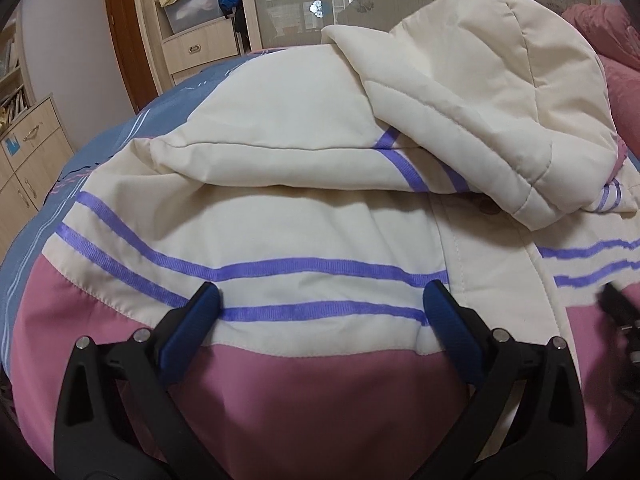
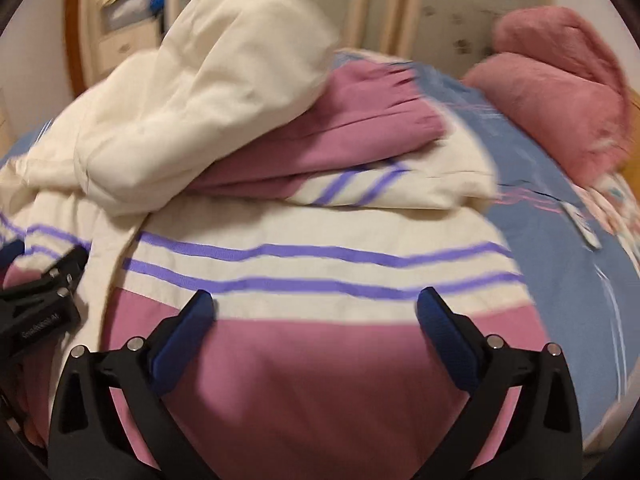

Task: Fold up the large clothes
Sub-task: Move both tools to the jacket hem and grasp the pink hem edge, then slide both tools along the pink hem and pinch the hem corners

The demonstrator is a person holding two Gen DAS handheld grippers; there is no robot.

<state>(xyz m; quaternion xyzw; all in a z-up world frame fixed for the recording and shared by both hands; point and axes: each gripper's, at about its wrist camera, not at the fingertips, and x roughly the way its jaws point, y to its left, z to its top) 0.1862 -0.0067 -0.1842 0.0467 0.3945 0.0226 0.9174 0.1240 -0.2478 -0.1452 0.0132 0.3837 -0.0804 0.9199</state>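
Observation:
A cream padded jacket (image 1: 320, 232) with purple stripes and a pink hem lies front-up on the bed. Its cream hood (image 1: 500, 100) is flopped down over the chest. One sleeve (image 1: 280, 148) is folded across the body. In the right wrist view the hood (image 2: 208, 92) lies over the other, pink-cuffed sleeve (image 2: 340, 128). My left gripper (image 1: 324, 294) stands open over the striped band, nothing between its fingers. My right gripper (image 2: 318, 302) is open over the same band on the other half of the jacket (image 2: 320, 380). Each gripper shows at the other view's edge: right gripper (image 1: 616, 304), left gripper (image 2: 48, 280).
The jacket rests on a blue bedsheet (image 2: 560, 280). Pink pillows (image 2: 560, 100) sit at the far right, with a small white object (image 2: 584, 228) on the sheet near them. A wooden cabinet (image 1: 192, 48) and drawers (image 1: 28, 152) stand beyond the bed's far-left side.

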